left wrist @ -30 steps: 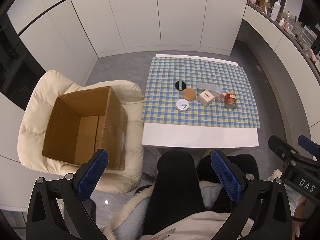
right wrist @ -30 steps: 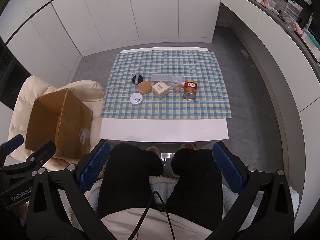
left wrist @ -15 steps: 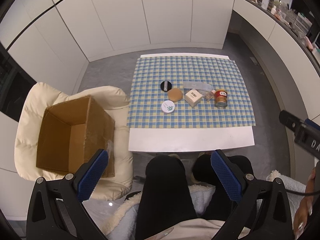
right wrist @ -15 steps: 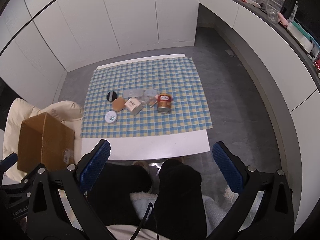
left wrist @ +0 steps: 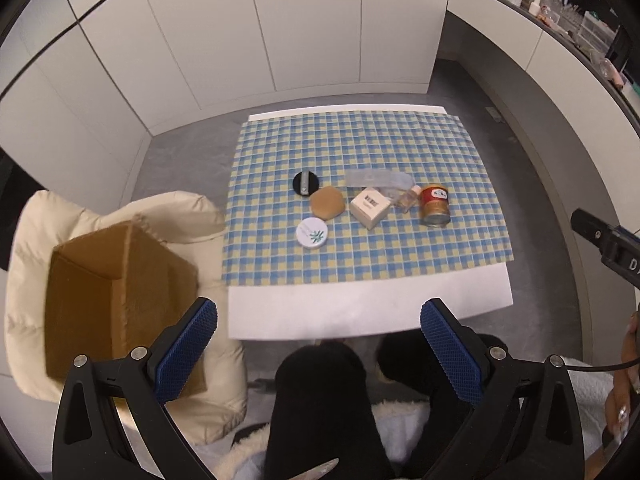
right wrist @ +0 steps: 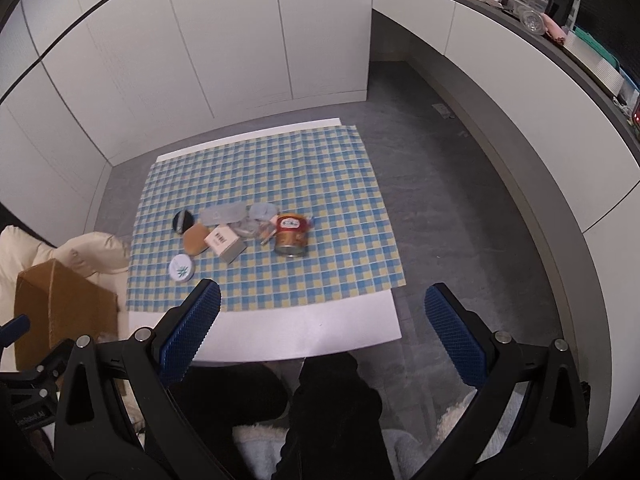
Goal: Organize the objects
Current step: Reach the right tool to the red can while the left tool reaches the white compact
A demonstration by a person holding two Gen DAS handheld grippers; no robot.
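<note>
You hold the left hand-held gripper (left wrist: 318, 350) and right hand-held gripper (right wrist: 320, 334) spread wide, empty, above your lap. The red-and-gold tin can (left wrist: 434, 205) stands on the checked-cloth bench (left wrist: 360, 312); the open brown cardboard box (left wrist: 116, 292) sits on the cream chair (left wrist: 24, 240).

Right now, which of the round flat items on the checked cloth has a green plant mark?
The white round tin, nearest the table's front edge; the black disc and the tan puff are plain.
</note>
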